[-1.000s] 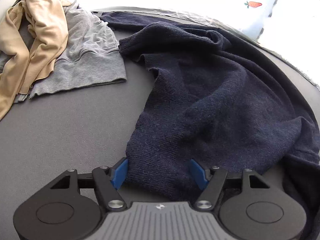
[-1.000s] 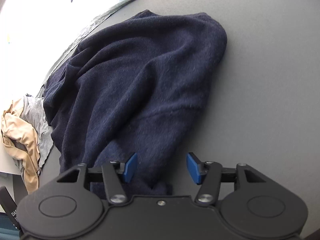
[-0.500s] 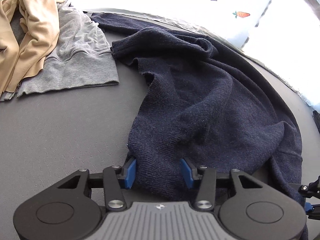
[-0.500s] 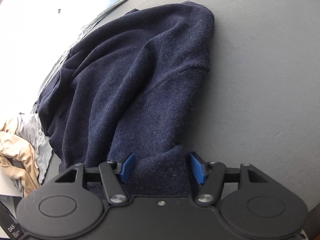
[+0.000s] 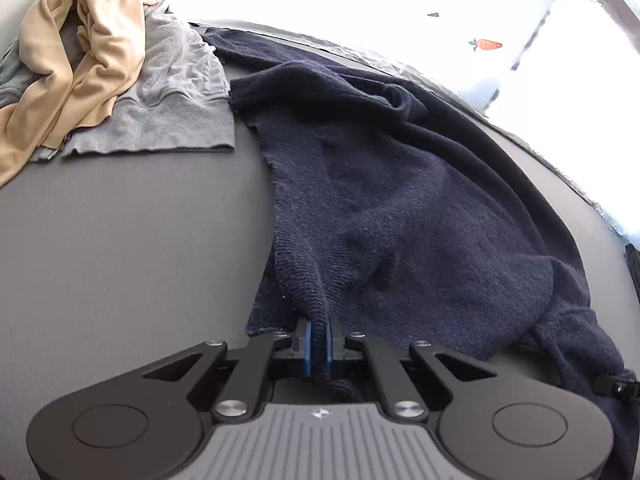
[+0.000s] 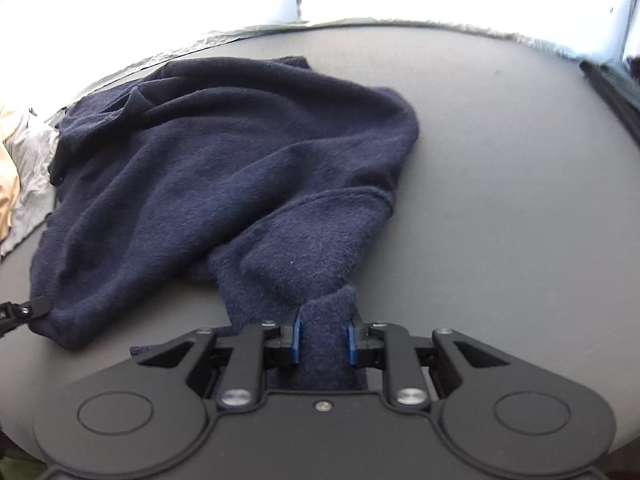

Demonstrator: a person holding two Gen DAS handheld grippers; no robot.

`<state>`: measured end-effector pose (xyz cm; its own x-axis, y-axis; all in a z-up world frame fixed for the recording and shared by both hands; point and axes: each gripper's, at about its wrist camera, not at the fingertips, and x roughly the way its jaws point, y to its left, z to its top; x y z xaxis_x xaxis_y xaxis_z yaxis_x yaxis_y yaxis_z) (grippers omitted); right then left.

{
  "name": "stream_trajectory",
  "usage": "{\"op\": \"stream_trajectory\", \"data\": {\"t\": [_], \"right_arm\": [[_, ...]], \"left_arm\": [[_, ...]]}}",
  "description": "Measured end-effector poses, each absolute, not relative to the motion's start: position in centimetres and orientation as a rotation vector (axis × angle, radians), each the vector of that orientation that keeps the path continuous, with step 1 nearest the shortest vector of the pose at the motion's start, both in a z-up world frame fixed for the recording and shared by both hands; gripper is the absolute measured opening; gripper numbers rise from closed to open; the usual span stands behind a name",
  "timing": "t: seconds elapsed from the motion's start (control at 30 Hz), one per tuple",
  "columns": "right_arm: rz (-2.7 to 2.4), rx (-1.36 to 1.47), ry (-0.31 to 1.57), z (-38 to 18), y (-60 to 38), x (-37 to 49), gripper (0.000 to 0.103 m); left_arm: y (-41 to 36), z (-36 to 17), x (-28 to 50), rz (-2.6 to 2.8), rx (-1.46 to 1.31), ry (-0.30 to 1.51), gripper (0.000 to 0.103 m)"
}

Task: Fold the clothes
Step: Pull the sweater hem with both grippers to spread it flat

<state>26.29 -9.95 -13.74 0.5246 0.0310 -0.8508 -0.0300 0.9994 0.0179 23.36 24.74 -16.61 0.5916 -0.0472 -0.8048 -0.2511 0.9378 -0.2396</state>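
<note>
At the far left of the grey table [image 5: 120,240] lies a tan garment [image 5: 80,52] heaped on a grey sweatshirt [image 5: 168,112], both untouched and just beside the upper edge of the navy sweater [image 5: 400,200], which is the item under work. The sweater is spread, rumpled, across the middle of the table, its far edge near the bright bedding [image 5: 480,40] beyond. My left gripper [image 5: 318,344] has changed since a second ago: its blue pads then stood apart astride the near hem, and now they are pressed together with a thin ridge of knit pinched between them, the fabric rising into a tented fold that runs away from the pads. Moving right, my right gripper [image 6: 323,338] has changed likewise: its pads stood wide over the other near corner, and its jaws are closing at this moment, already squeezing a thick bunched roll of sweater, seemingly a sleeve or lower corner, that fills the gap between them. From the right wrist view the tip of the left gripper shows at the picture's left edge, holding its corner of the same hem. Finding: both near corners are now secured, so the grasping step is, in my judgement, complete or nearly so. The garment remains creased and unfolded; I expect the next move to be a lift and spread or a carry-over of the near edge. Risk noted: the right hold is bulky and may gather more than one layer.
</note>
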Motion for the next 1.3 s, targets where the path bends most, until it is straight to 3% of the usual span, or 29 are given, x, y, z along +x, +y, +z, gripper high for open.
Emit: {"op": "stream_trajectory", "data": {"t": [0.2,0.43,0.57,0.67,0.7,0.83,0.97,1.3], "right_arm": [[0.024,-0.203,0.862,-12.5,-21.8,28.0,0.020],[-0.028,-0.509,0.619,-9.9,-34.7,33.5,0.020],[-0.107,-0.532,0.581,-7.9,-40.2,38.3,0.023],[-0.139,-0.343,0.645,-7.7,-42.5,38.5,0.046],[-0.137,-0.266,0.666,-8.1,-42.9,37.7,0.045],[-0.092,0.018,0.780,-11.9,-42.8,32.7,0.045],[-0.049,0.290,0.918,-15.9,-40.9,28.2,0.046],[-0.050,0.504,1.024,-18.4,-37.1,25.7,0.049]], "left_arm": [[12.5,-16.9,18.7,0.072,-0.383,0.978,0.006],[-9.5,-17.4,16.5,-0.318,-0.246,1.012,0.007],[-16.3,-14.4,17.4,-0.475,-0.089,0.913,0.023],[-16.0,-13.7,18.1,-0.424,-0.069,0.891,0.052],[-15.3,-13.7,18.3,-0.385,-0.074,0.888,0.059],[-9.0,-14.5,19.0,-0.062,-0.107,0.899,0.065],[-1.8,-15.5,19.4,0.241,-0.132,0.897,0.079],[7.0,-18.8,22.0,0.242,-0.133,1.024,0.080]]}}
